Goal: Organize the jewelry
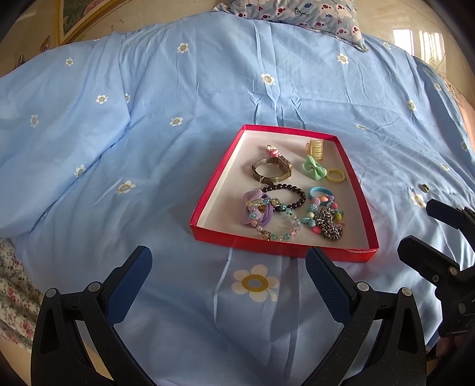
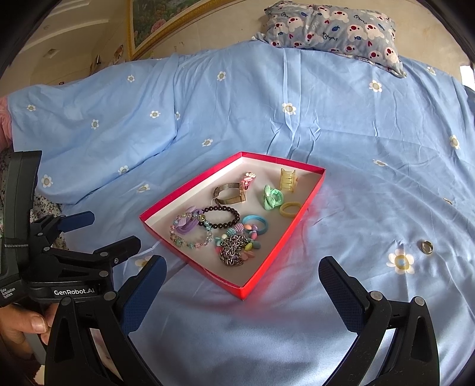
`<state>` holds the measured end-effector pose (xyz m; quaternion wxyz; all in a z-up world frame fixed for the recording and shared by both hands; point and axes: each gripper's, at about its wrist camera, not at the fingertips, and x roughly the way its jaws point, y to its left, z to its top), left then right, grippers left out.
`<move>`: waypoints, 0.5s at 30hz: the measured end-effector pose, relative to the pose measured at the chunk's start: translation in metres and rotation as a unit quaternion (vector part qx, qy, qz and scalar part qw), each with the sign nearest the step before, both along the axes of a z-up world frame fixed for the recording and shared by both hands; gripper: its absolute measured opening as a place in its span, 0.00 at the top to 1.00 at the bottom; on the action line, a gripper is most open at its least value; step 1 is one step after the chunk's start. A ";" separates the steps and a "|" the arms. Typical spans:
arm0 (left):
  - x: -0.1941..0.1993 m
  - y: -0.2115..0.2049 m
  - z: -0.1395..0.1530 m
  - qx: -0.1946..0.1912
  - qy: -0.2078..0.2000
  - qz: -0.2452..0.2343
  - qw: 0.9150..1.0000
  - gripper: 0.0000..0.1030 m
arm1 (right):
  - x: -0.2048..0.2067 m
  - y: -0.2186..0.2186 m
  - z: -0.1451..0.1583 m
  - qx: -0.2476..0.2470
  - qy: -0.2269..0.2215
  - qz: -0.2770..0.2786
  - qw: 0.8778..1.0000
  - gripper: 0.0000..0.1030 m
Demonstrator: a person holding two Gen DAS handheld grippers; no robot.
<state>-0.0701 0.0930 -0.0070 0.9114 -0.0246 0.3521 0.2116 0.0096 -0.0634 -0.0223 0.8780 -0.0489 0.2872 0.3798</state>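
Right wrist, ring on bedspread, right of spread claw

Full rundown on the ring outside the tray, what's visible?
The small silver-coloured metal ring is a plain band, shiny, tilted so its opening shows. It sits alone on the light blue flowered bedsheet, right of the red cardboard tray, beside a printed white flower. Nothing else touches it. In the left wrist view it shows at the right.

A shallow box sat on the bed, holding a watch, bracelets and hair ties. A ring lay on the bed at the box's three o'clock, a pillow at twelve.
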 end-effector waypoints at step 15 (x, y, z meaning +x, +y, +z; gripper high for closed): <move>0.010 0.002 0.001 -0.015 0.001 -0.007 1.000 0.00 | 0.009 0.002 -0.003 0.000 0.015 0.002 1.000 0.00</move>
